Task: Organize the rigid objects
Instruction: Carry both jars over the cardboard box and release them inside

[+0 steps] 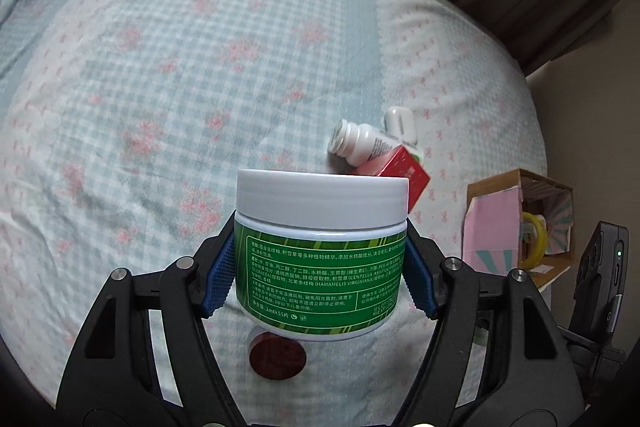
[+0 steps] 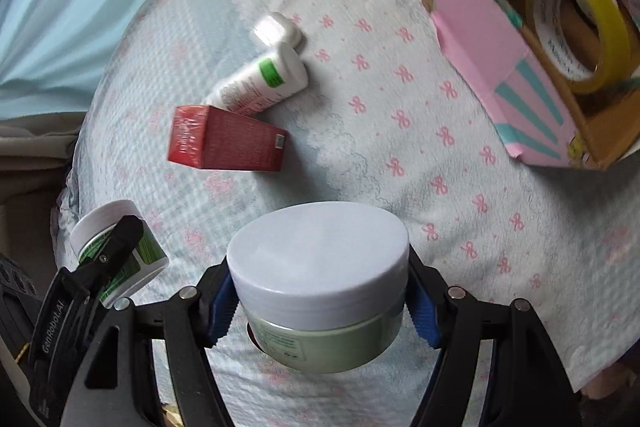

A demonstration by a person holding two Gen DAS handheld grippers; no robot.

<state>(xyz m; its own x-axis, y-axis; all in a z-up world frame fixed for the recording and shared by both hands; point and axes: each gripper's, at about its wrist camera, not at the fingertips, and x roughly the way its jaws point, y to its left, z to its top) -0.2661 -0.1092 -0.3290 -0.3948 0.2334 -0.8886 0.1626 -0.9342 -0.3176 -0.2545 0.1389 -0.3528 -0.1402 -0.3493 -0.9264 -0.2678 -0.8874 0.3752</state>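
Right now I am carrying two jars at once, one in each gripper. My left gripper (image 1: 320, 275) is clamped on the green-labelled jar (image 1: 320, 259), its blue pads (image 1: 219, 275) pressed against the label on both sides, white lid up, the jar lifted off the bed sheet (image 1: 160, 67). Under it on the sheet lies a small dark red round lid or disc (image 1: 277, 355); I cannot tell which. My right gripper (image 2: 320, 303) grips a pale green jar (image 2: 320, 291) with a broad white lid, squeezed just below the lid's edge, also clear of the sheet.

I judge this to be the carrying step: both jars are picked up and neither is put away yet. The cardboard box (image 2: 472, 27), pink on its outer flaps, sits open at the bed's right edge, with a roll of yellow tape (image 2: 580, 27) already inside, so it looks like the likely destination. Three things remain on the sheet: a red carton (image 2: 228, 143), a white bottle (image 2: 260, 83) lying on its side and touching the carton, and a small white case (image 2: 276, 29) just beside the bottle.

Next I should bring the right jar over the box opening, beside the tape roll, lower it before releasing, then follow with the left jar so the two grippers do not collide.
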